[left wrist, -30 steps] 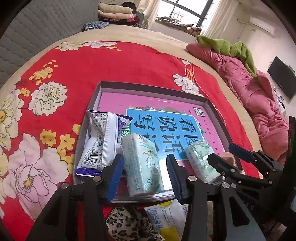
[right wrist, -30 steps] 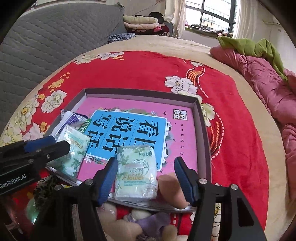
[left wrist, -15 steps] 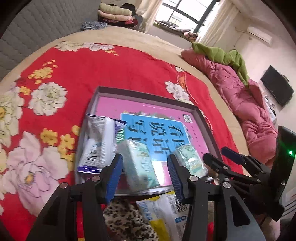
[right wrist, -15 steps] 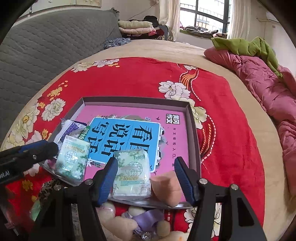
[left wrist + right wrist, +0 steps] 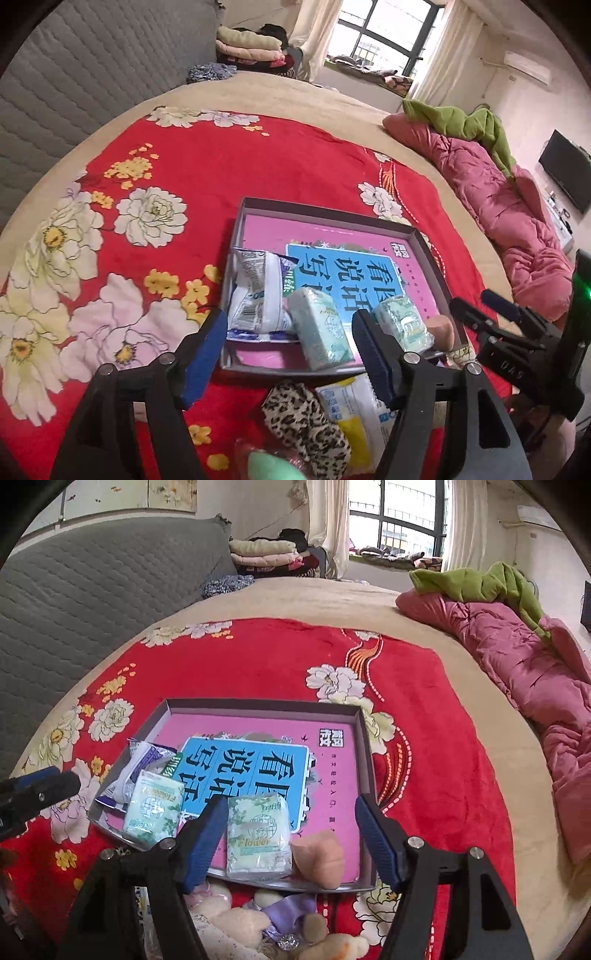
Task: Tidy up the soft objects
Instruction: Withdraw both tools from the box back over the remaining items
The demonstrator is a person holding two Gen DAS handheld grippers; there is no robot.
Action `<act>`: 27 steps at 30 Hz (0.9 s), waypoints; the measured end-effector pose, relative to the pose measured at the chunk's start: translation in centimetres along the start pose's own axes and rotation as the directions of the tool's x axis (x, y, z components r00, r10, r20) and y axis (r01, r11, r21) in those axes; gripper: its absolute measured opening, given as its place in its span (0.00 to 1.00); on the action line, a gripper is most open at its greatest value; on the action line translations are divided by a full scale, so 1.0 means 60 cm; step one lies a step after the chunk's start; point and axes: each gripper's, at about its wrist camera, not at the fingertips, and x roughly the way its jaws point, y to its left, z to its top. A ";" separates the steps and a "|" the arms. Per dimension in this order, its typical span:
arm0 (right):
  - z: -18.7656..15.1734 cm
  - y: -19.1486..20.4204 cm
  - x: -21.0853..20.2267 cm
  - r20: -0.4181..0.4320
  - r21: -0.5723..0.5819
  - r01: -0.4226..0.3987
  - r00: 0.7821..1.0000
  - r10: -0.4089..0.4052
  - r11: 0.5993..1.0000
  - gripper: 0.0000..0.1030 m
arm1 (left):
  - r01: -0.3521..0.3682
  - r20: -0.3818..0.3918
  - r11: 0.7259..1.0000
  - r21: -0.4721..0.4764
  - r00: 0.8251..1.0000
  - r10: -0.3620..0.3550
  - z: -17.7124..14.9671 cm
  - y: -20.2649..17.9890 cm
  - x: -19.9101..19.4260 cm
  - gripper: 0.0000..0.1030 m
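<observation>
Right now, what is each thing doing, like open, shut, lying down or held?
Left gripper: open, just widened, holding nothing.
Right gripper: open, just widened, holding nothing.
Shallow grey box: lidless, on the bed.
Two green tissue packs: lying inside it.
Peach sponge: inside, near edge.
Leopard-print cloth: outside the box.

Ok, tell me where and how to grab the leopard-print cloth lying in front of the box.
Take the leopard-print cloth at its raised, bunched middle, coming straight down from above with the open left tongs. It lies crumpled on the red blanket with no firm edge, so a pinch across the hump probably holds best. Close across its narrow width, keeping off the white and yellow packet on its right.
</observation>
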 end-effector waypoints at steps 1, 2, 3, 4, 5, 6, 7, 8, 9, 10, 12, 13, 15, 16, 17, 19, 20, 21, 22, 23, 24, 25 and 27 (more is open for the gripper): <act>0.001 0.000 -0.005 0.006 -0.001 0.001 1.000 -0.001 1.000 0.69 | -0.004 -0.002 1.000 0.000 1.000 0.004 -0.002 0.000 -0.004 0.72; 0.001 -0.001 -0.010 0.014 -0.001 -0.001 1.000 0.001 1.000 0.69 | -0.008 -0.004 1.000 0.000 1.000 0.008 -0.004 0.002 -0.008 0.72; 0.001 -0.002 -0.015 0.022 0.000 -0.001 1.000 0.001 1.000 0.69 | -0.012 -0.002 1.000 0.000 1.000 0.012 -0.005 0.003 -0.013 0.72; 0.001 -0.003 -0.020 0.030 0.000 -0.001 1.000 0.001 1.000 0.69 | -0.018 0.004 1.000 -0.001 1.000 0.018 -0.008 0.004 -0.019 0.72; 0.000 -0.003 -0.024 0.035 0.001 -0.001 0.999 0.001 1.000 0.70 | -0.026 0.007 1.000 -0.002 1.000 0.026 -0.009 0.006 -0.024 0.72; 0.000 -0.004 -0.028 0.038 0.001 0.000 0.999 0.000 1.000 0.70 | -0.033 0.009 0.999 -0.004 0.999 0.033 -0.011 0.007 -0.028 0.73; -0.001 -0.005 -0.033 0.042 -0.001 -0.003 0.999 0.003 1.000 0.70 | -0.039 0.012 0.999 -0.010 0.999 0.039 -0.012 0.009 -0.033 0.73; -0.002 -0.005 -0.037 0.045 -0.002 -0.003 0.999 0.003 1.000 0.70 | -0.040 0.017 0.999 -0.015 0.999 0.040 -0.014 0.011 -0.039 0.73; -0.004 -0.006 -0.041 0.048 -0.003 0.000 0.999 0.000 1.000 0.70 | -0.041 0.020 0.999 -0.019 0.999 0.042 -0.014 0.012 -0.043 0.74; -0.006 -0.007 -0.046 0.050 -0.006 -0.001 0.999 0.001 1.000 0.70 | -0.040 0.021 0.999 -0.024 0.999 0.041 -0.014 0.012 -0.046 0.74; -0.011 -0.010 -0.055 0.056 -0.005 -0.005 0.998 0.005 1.000 0.70 | -0.031 0.013 0.999 -0.021 0.999 0.032 -0.017 0.010 -0.051 0.74; -0.014 -0.013 -0.060 0.057 -0.004 -0.010 0.998 0.010 1.000 0.70 | -0.030 0.012 0.999 -0.016 0.999 0.030 -0.019 0.007 -0.054 0.74; -0.020 -0.018 -0.070 0.068 0.000 -0.014 0.998 0.014 1.000 0.70 | -0.041 0.014 0.999 -0.002 0.999 0.041 -0.023 0.001 -0.059 0.74; -0.023 -0.021 -0.075 0.069 -0.002 -0.014 0.997 0.014 1.000 0.70 | -0.046 0.017 0.999 0.002 0.999 0.046 -0.025 -0.002 -0.062 0.75; -0.026 -0.024 -0.079 0.073 -0.002 -0.010 0.997 0.010 1.000 0.70 | -0.049 0.019 0.999 0.004 0.999 0.049 -0.028 -0.004 -0.066 0.75; -0.032 -0.029 -0.089 0.086 -0.005 0.004 0.996 -0.004 1.000 0.70 | -0.047 0.015 0.999 0.006 0.999 0.047 -0.031 -0.007 -0.070 0.75; -0.035 -0.032 -0.095 0.093 -0.004 0.012 0.996 -0.012 1.000 0.70 | -0.047 0.014 0.999 0.008 0.999 0.047 -0.032 -0.008 -0.073 0.75; -0.038 -0.034 -0.101 0.101 -0.002 0.018 0.995 -0.017 1.000 0.70 | -0.049 0.017 0.999 0.006 0.999 0.049 -0.034 -0.008 -0.076 0.75; -0.041 -0.037 -0.107 0.108 -0.001 0.017 0.994 -0.017 1.000 0.70 | -0.055 0.019 0.998 0.006 0.998 0.055 -0.035 -0.008 -0.079 0.75; -0.044 -0.038 -0.113 0.115 0.000 0.014 0.993 -0.014 1.000 0.70 | -0.060 0.022 0.998 0.008 0.998 0.059 -0.038 -0.009 -0.084 0.75; -0.047 -0.039 -0.118 0.122 0.001 0.009 0.992 -0.010 1.000 0.70 | -0.059 0.027 0.998 0.009 0.998 0.058 -0.040 -0.010 -0.087 0.75; -0.051 -0.041 -0.124 0.127 0.001 0.001 0.992 -0.001 1.000 0.71 | -0.064 0.030 0.998 0.013 0.998 0.063 -0.044 -0.011 -0.091 0.75; -0.057 -0.041 -0.131 0.123 -0.003 -0.006 0.992 0.006 1.000 0.71 | -0.073 0.027 0.997 0.021 0.997 0.072 -0.051 -0.013 -0.095 0.75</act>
